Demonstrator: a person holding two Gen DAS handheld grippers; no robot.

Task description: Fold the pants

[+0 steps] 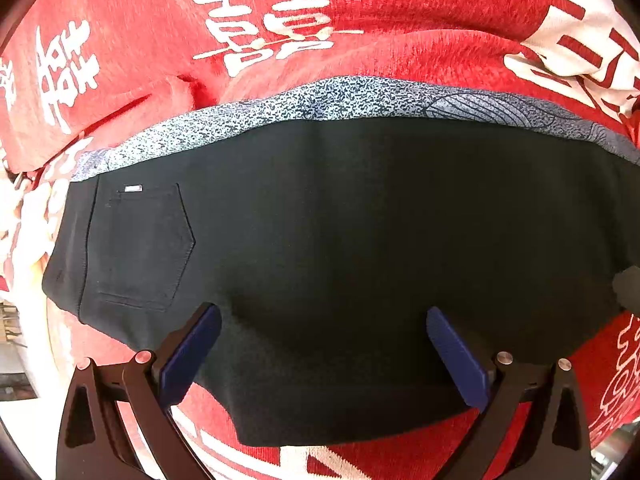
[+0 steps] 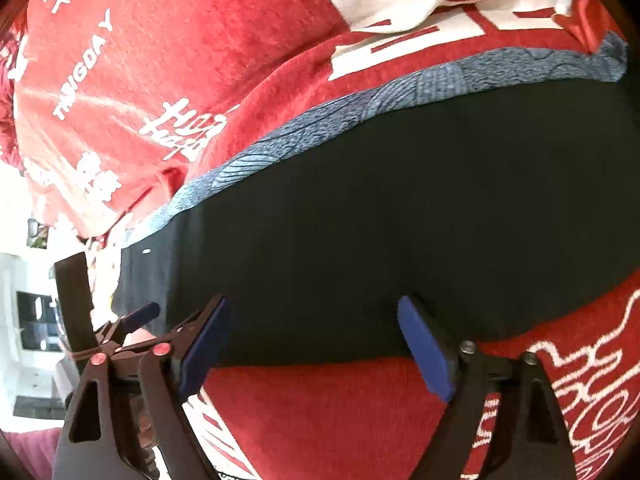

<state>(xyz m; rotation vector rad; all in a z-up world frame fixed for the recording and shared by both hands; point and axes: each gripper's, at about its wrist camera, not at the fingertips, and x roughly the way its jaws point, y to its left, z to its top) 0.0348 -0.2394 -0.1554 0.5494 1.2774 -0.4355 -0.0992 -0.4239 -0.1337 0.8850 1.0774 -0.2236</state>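
Note:
Black pants (image 1: pixel 340 240) lie flat on a red blanket, with a back pocket (image 1: pixel 140 244) at the left and a grey patterned strip (image 1: pixel 320 100) along the far edge. My left gripper (image 1: pixel 324 316) is open and empty, its blue pads just above the pants' near edge. In the right wrist view the pants (image 2: pixel 380 220) stretch diagonally, with the patterned strip (image 2: pixel 360 108) behind. My right gripper (image 2: pixel 312 308) is open and empty over the pants' near edge. The left gripper's fingers (image 2: pixel 140 314) show at the left of that view.
The red blanket (image 1: pixel 140 20) with white characters covers the surface around the pants; it also fills the right wrist view (image 2: pixel 160 40). A white patterned part (image 1: pixel 580 40) lies at the far right. The blanket's left edge drops to a pale floor (image 2: pixel 24 320).

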